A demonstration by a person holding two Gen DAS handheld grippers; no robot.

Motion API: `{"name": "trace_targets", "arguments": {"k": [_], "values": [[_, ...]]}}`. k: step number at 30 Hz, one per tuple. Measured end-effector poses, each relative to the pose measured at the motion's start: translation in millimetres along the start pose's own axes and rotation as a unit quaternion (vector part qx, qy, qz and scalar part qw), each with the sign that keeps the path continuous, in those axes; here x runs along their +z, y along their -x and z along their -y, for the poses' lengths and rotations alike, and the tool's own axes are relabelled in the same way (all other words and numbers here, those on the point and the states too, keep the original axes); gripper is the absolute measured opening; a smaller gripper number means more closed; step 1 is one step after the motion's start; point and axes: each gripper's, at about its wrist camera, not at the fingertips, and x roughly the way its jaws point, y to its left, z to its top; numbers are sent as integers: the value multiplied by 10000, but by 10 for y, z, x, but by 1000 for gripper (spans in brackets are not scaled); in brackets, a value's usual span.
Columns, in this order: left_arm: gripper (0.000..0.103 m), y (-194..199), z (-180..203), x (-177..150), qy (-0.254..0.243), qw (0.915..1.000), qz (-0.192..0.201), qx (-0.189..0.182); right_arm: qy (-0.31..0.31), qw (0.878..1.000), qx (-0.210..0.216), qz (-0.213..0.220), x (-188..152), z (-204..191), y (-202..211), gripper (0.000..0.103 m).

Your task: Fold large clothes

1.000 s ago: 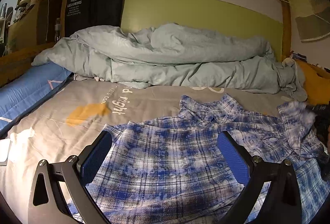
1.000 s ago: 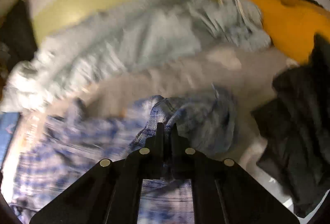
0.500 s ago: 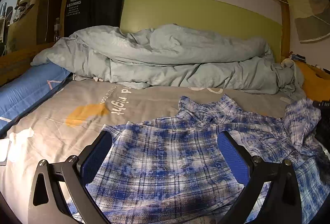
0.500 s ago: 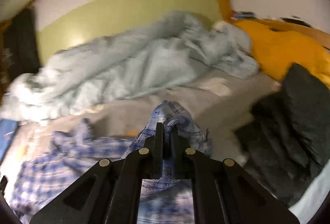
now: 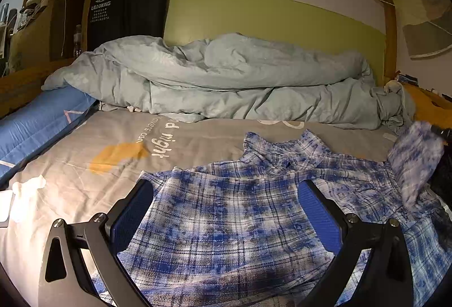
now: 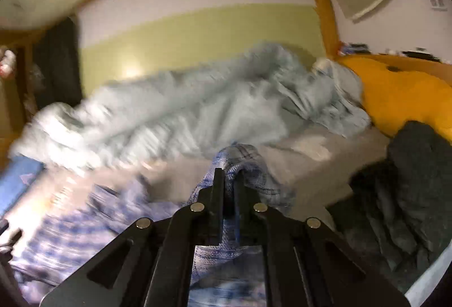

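Two tongs over the grey bedsheet (image 5: 84, 185): left tongs (image 5: 226, 211) released, right tongs (image 6: 228, 179) grasping the plaid shirt (image 5: 226, 227).

The plaid shirt (image 5: 234, 216) I am folding is blue and white flannel, spread mostly flat on the grey bedsheet (image 5: 84, 165) with its collar toward the rumpled duvet side of the sheet. The body lies fairly smooth across the near part of the sheet, with soft wrinkles around the collar. One sleeve (image 6: 245, 162), on the shirt's right side, is lifted off the sheet and hangs bunched and draped, blurred in both views.
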Motion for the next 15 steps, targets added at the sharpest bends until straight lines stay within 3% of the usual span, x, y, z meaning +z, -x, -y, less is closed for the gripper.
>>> {"name": "trace_targets", "arguments": {"k": [3, 5, 7, 8, 10, 12, 15], "values": [[103, 2, 5, 2, 4, 10000, 9, -19, -306, 9966, 757, 107, 0, 12, 58, 5], [103, 5, 8, 5, 9, 10000, 18, -27, -40, 9872, 1572, 274, 0, -148, 209, 5], [103, 5, 9, 3, 2, 10000, 15, -21, 538, 9694, 2392, -81, -66, -418, 237, 5], [103, 4, 7, 4, 1, 10000, 14, -12, 976, 9556, 2728, -541, -156, -616, 177, 8], [103, 2, 13, 8, -2, 10000, 6, -15, 1684, 9401, 2672, -1285, -407, -941, 6, 13], [103, 5, 16, 11, -6, 10000, 12, -23, 1940, 9380, 2141, -1917, -630, -1127, -221, 50], [103, 12, 16, 8, -5, 10000, 26, -61, 1904, 9403, 1861, -2119, -696, -1132, -345, 54]]}}
